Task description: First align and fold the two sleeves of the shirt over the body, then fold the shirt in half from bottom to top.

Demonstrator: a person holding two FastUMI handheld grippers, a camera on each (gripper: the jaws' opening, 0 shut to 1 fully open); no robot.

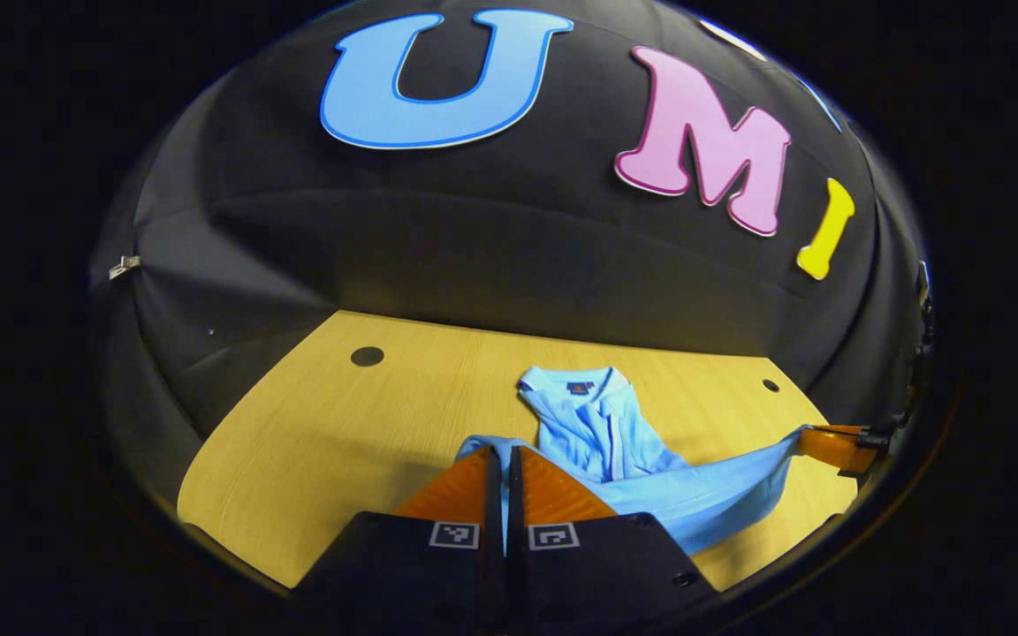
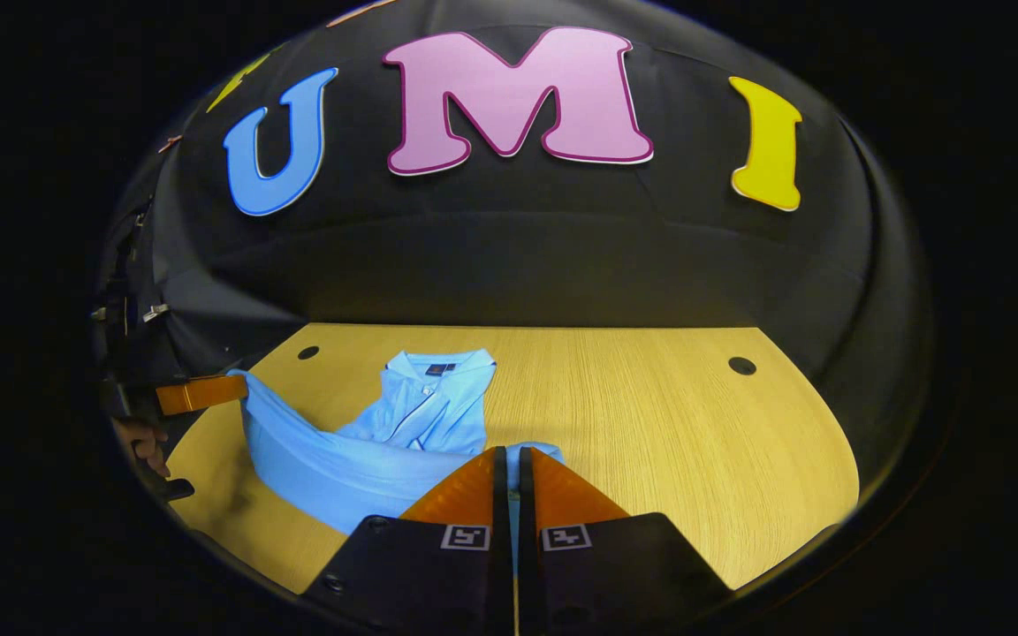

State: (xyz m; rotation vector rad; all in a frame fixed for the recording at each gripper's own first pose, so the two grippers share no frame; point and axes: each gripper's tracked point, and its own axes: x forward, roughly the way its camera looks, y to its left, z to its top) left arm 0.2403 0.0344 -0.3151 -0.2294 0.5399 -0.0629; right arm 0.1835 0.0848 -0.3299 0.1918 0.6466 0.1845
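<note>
Now, step in hand: the bottom-to-top fold, judged from the hem being lifted at both corners while the collar end lies flat.
Left hand-held gripper (image 1: 504,459): its two fingers are drawn together with pale blue cloth pinched between them; it grips the near left corner of the shirt. It also appears in the right gripper view as the far tool at the left edge (image 2: 239,385), with part of a hand (image 2: 145,443) below it.
Right hand-held gripper (image 2: 511,461): likewise closed tight on a fold of the same cloth, at the near right corner; seen from the left gripper view it sits at the right edge (image 1: 802,435).
Shirt (image 2: 403,433): light blue, collared, on the tabletop (image 2: 668,415). The hem edge hangs as a sagging band between the two grippers, raised off the wood; the body bunches towards the middle.
Sleeves: appear already tucked over the body, though the bunching hides their exact lie.
Collar (image 1: 575,384): farthest from both grippers, resting flat, placket facing up.
Next move calls for: carrying both corners forward together, level and taut, then lowering the hem onto the collar line so edges meet.
Risk, as a judgement: slack in the middle band may leave a crease or drag the sleeves out.
Backdrop: booth wall of black cloth beyond the tabletop.
</note>
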